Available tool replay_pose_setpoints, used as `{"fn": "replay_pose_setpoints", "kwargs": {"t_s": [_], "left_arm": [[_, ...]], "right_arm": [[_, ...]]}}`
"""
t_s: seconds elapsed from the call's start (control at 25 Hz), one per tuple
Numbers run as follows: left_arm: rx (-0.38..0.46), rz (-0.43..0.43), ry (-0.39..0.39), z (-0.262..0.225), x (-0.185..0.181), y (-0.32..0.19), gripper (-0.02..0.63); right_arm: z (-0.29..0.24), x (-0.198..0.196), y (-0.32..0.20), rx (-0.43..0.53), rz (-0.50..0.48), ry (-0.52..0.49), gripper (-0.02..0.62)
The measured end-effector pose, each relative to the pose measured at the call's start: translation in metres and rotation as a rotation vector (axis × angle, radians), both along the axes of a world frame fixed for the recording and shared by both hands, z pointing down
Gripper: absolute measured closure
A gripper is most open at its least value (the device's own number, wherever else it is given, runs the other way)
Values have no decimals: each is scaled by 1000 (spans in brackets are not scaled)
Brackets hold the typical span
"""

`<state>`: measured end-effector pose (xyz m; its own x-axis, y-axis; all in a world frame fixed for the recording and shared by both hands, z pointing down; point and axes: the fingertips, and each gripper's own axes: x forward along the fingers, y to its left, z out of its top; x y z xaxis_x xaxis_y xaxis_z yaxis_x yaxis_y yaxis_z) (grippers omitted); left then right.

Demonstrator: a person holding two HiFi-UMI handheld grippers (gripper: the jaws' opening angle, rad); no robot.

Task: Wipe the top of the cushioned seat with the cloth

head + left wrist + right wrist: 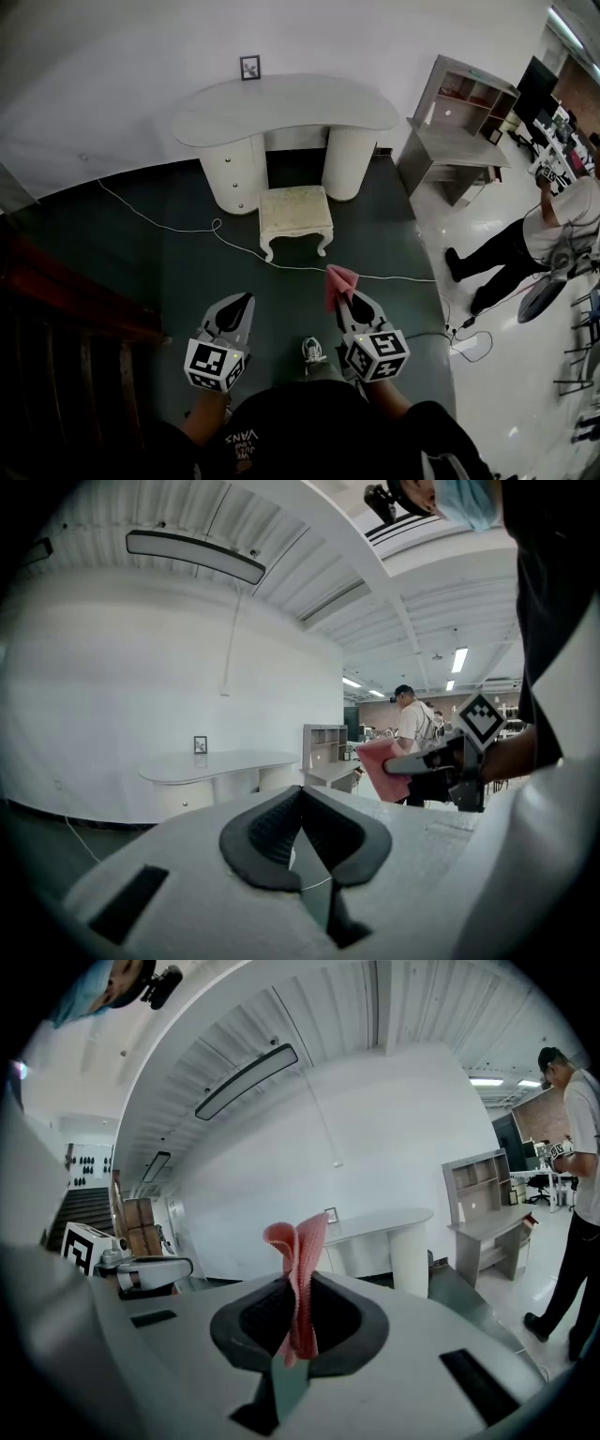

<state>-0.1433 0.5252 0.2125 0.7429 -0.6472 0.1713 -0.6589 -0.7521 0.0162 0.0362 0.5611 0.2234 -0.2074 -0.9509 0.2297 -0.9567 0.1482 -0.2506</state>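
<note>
The cushioned seat [295, 212] is a small cream stool with curved legs, standing on the dark floor in front of a white desk [286, 111]. My right gripper [354, 302] is shut on a pink cloth [336, 284], which sticks up folded between the jaws in the right gripper view [298, 1279]. My left gripper [235, 307] is shut with nothing in it, its pads meeting at the tip [300, 794]. Both grippers are held well short of the stool, nearer to me. The left gripper view also shows the cloth [384, 766] off to its right.
A white cable [225, 239] snakes across the dark floor near the stool. A grey shelf desk [459, 141] stands at the right, and a person [525, 239] stands on the light floor beside a fan [548, 281]. Dark wooden stairs [66, 309] lie at my left.
</note>
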Motion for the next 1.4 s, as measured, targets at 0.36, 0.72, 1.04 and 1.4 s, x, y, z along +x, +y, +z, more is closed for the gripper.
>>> {"fn": "replay_pose_setpoints", "kwargs": {"t_s": [0.36, 0.72, 1.04, 1.4], "left_arm": [[4, -82, -8, -8, 56, -62, 589], [-47, -144, -12, 8, 74, -97, 589], [-81, -109, -12, 22, 68, -154, 589], [-80, -13, 7, 14, 57, -256, 589]], "right_arm": [[-3, 52, -80, -8, -112, 9, 569], [10, 71, -126, -49, -168, -15, 569], [19, 64, -179, -69, -138, -21, 569], [14, 44, -268, -76, -64, 0, 569]]}}
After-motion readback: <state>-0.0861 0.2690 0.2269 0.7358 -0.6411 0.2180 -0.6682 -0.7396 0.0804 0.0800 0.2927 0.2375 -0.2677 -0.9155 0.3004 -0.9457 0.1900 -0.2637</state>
